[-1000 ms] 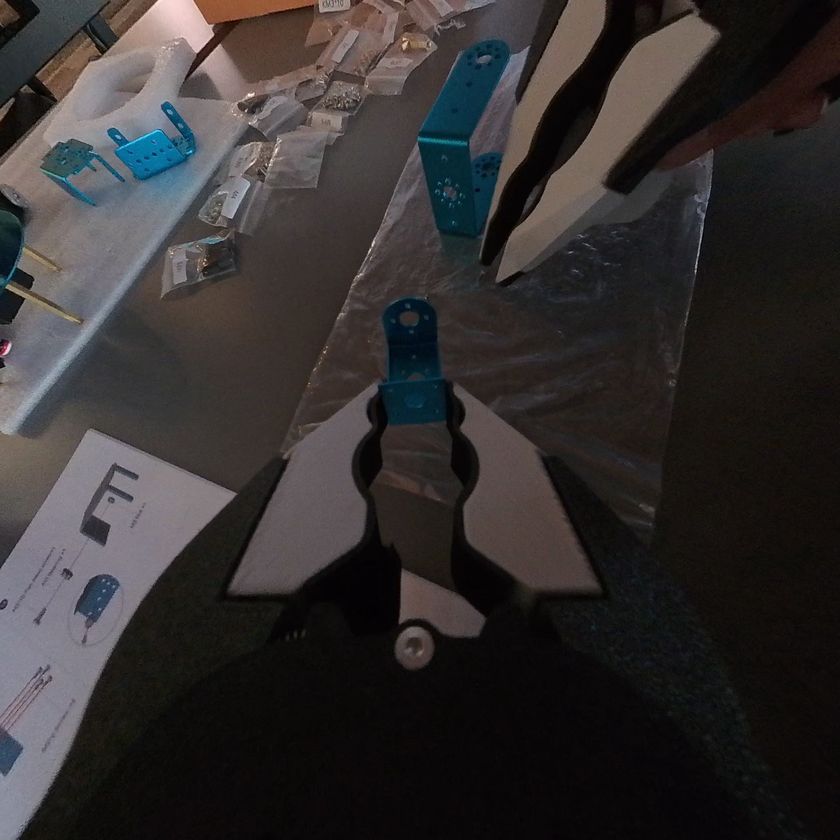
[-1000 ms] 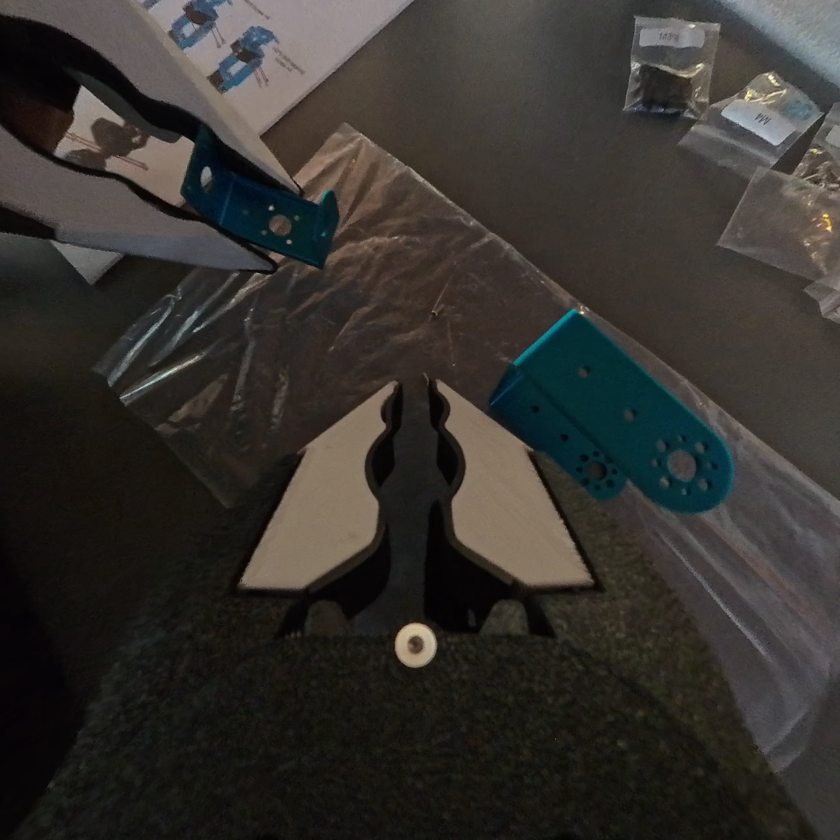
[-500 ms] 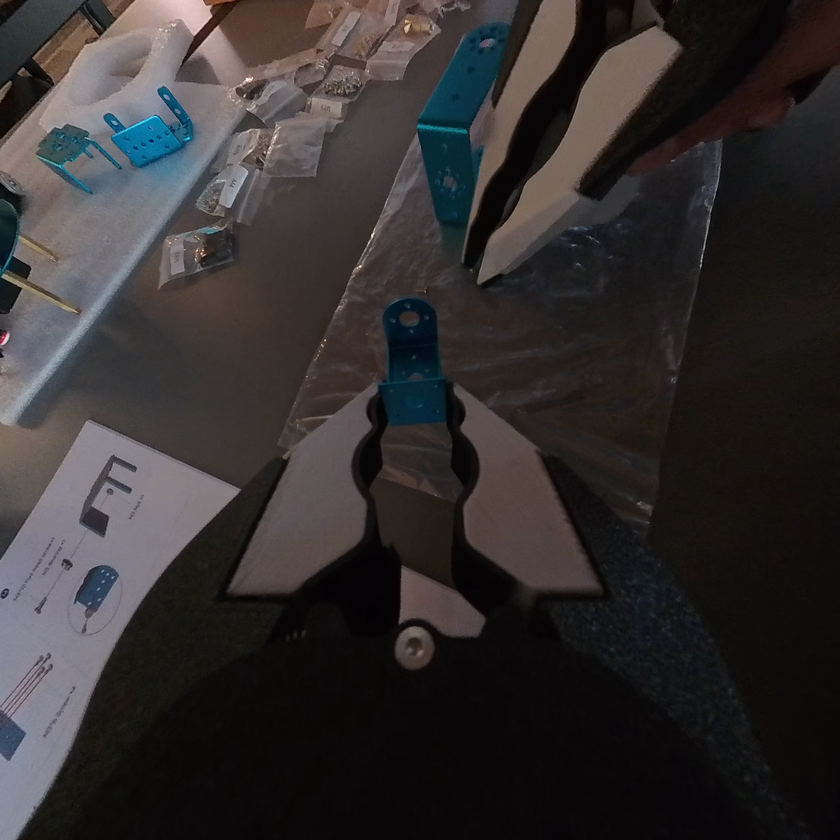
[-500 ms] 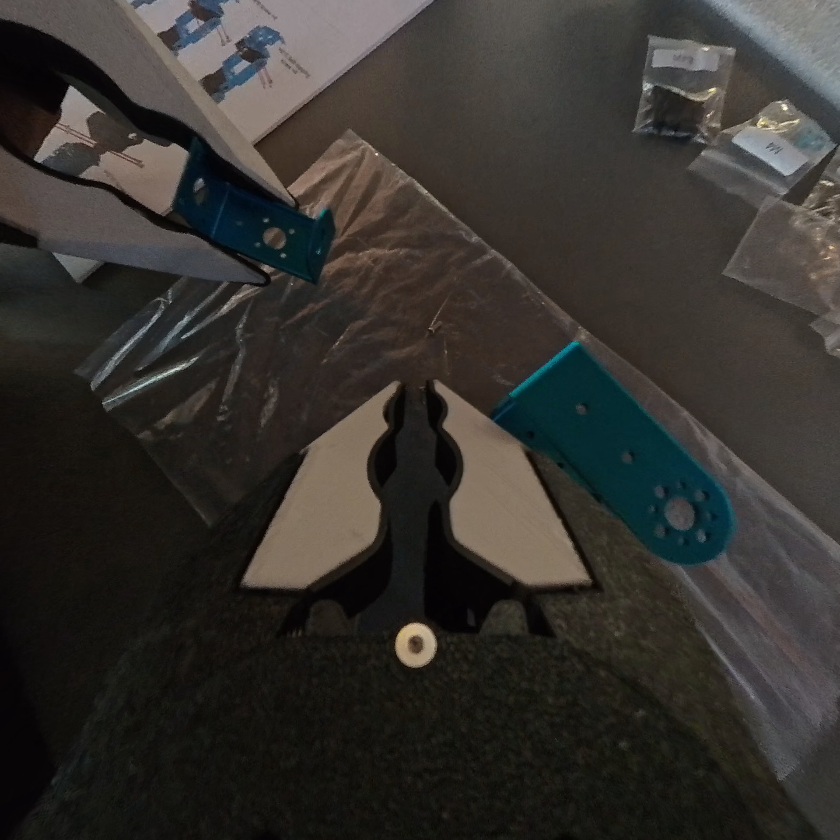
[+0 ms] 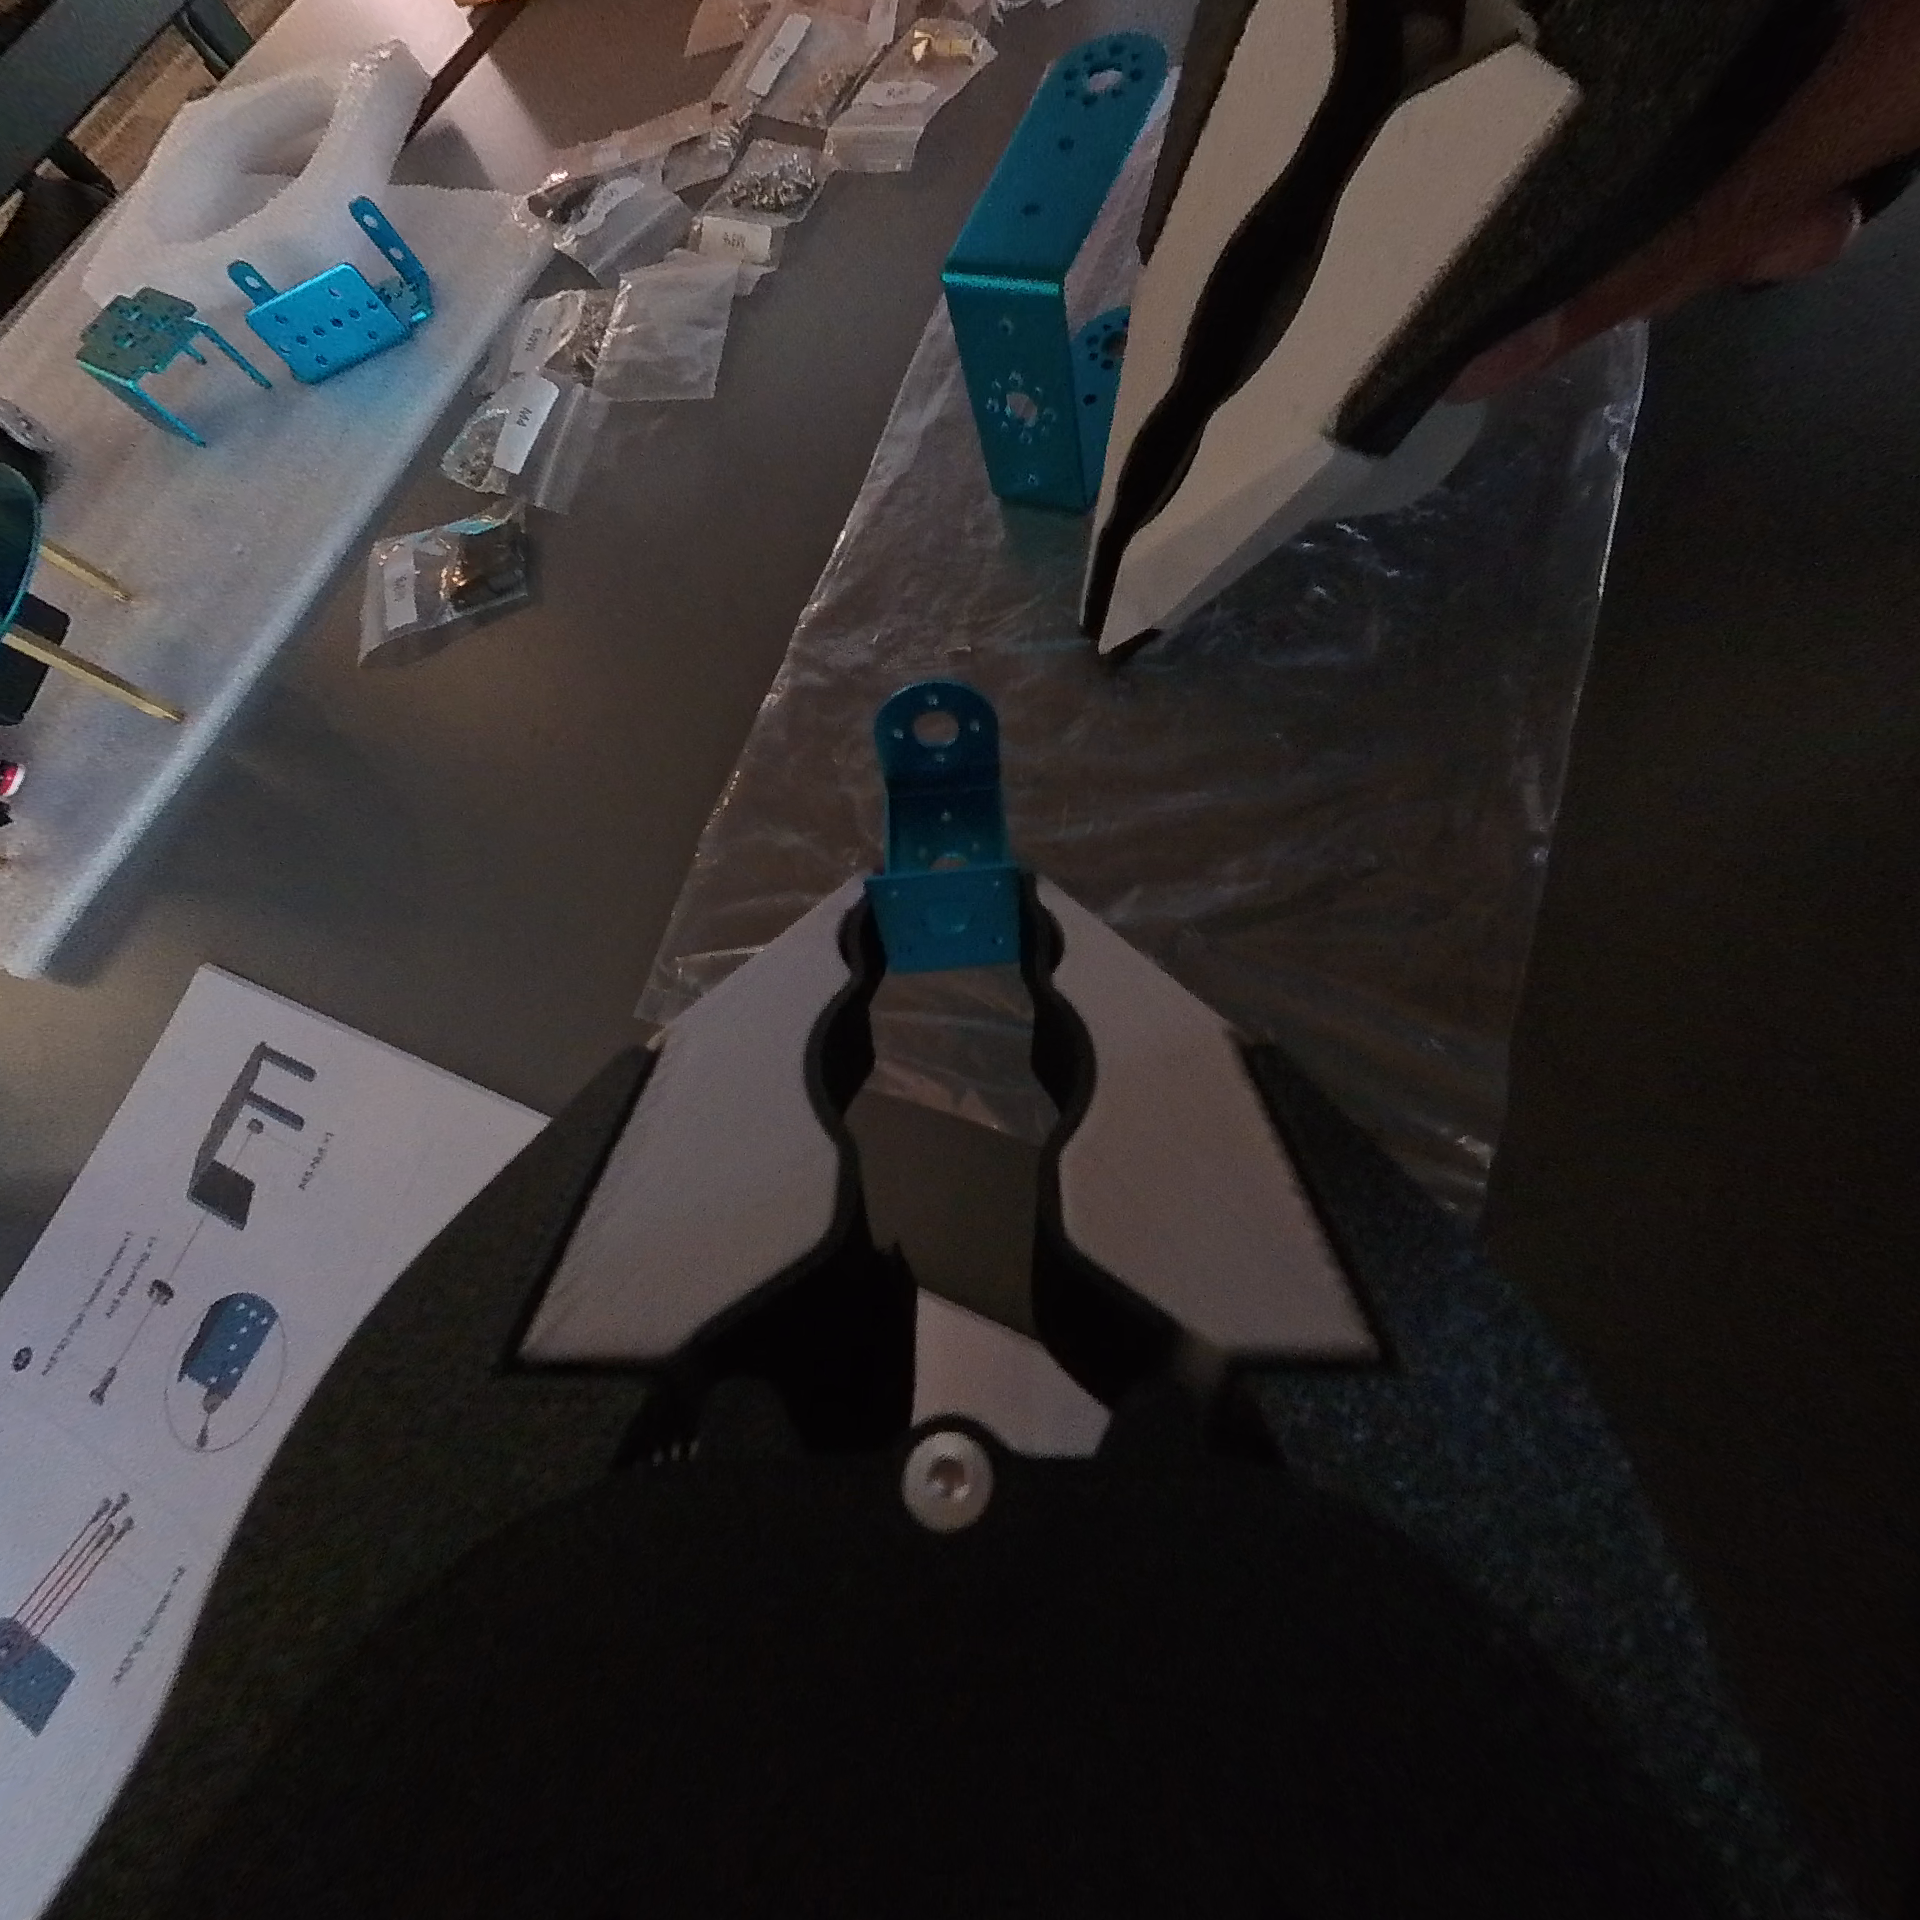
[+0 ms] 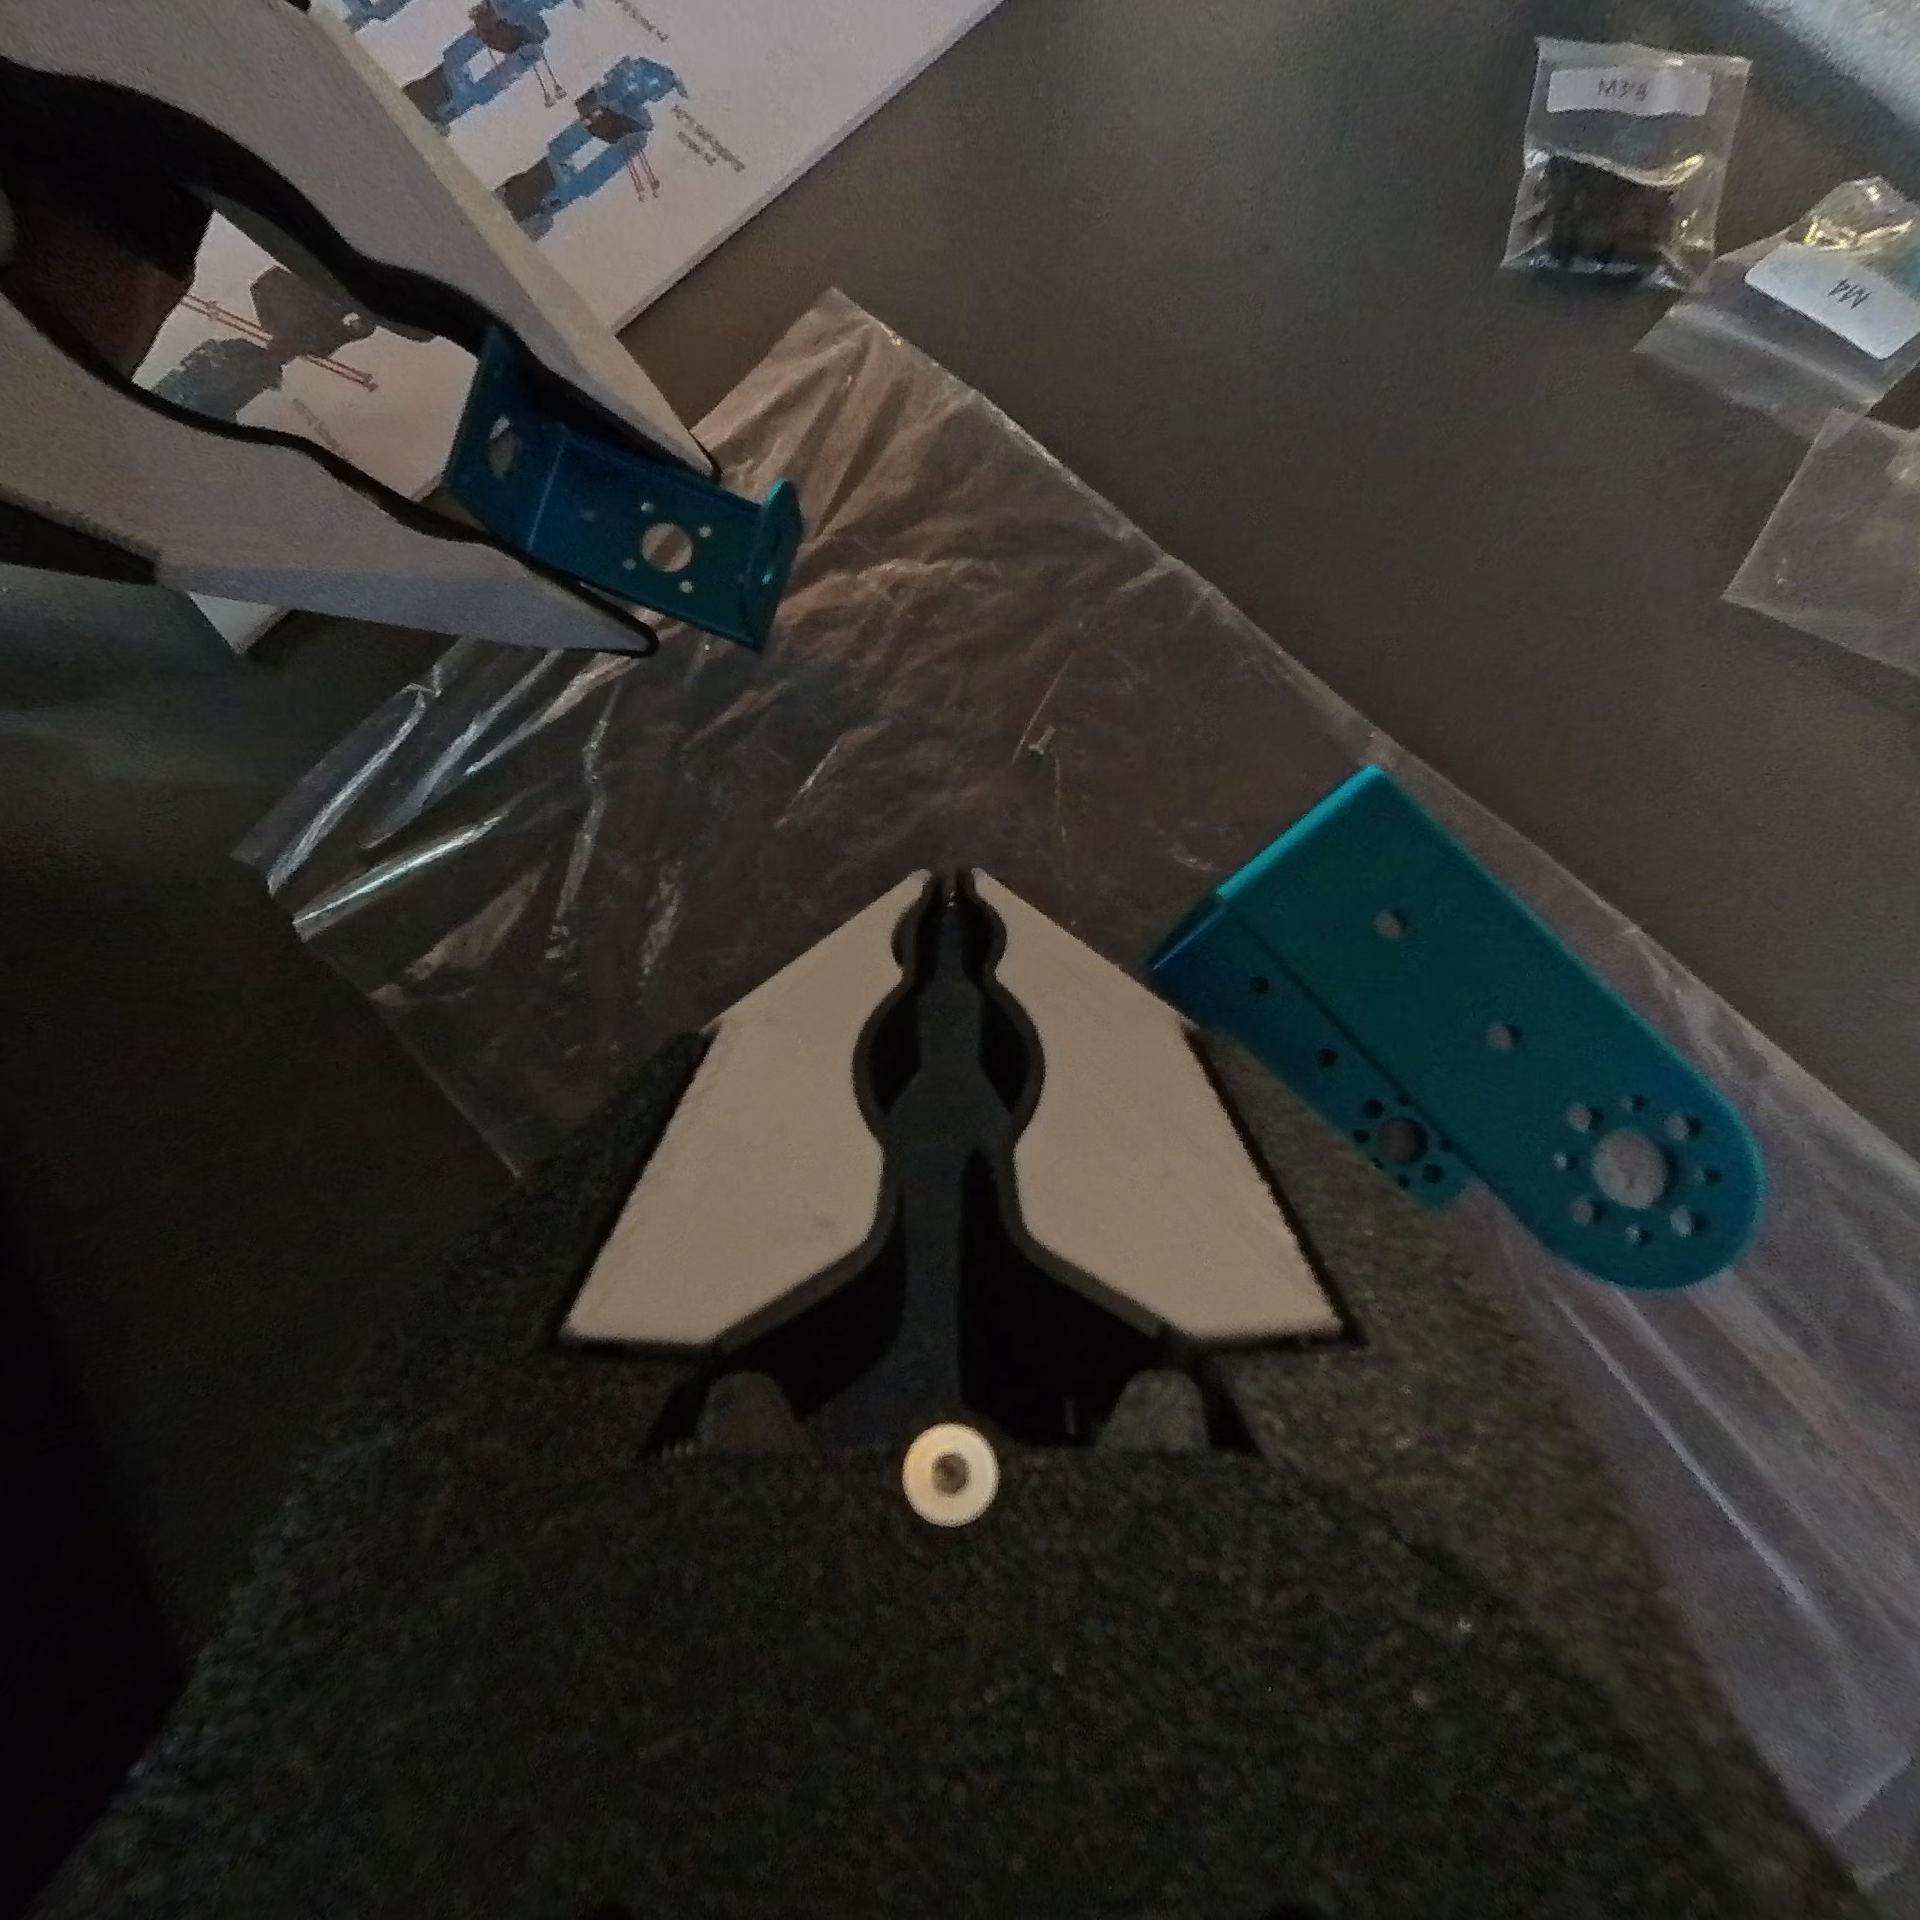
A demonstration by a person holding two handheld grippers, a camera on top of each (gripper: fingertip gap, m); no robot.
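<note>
The left gripper is clamped on 1 small blue anodised U-shaped metal bracket, held clear above the crinkled clear plastic bag that lies flat on the dark table.

The right gripper has its tips nearly together and pinches what looks like 1 thin pin; the item is too small and dark to identify. It hangs over the same bag, just beside the large blue metal U-bracket with rounded perforated ends, which rests on the bag.

Judgement: the small bracket sits at the fingertips only, so a steady squeeze and level wrist suit it best.

Beyond the bag: small clear bags of screws, white foam sheet carrying 2 more blue brackets, white printed instruction sheet, partly cut off by the frame.
</note>
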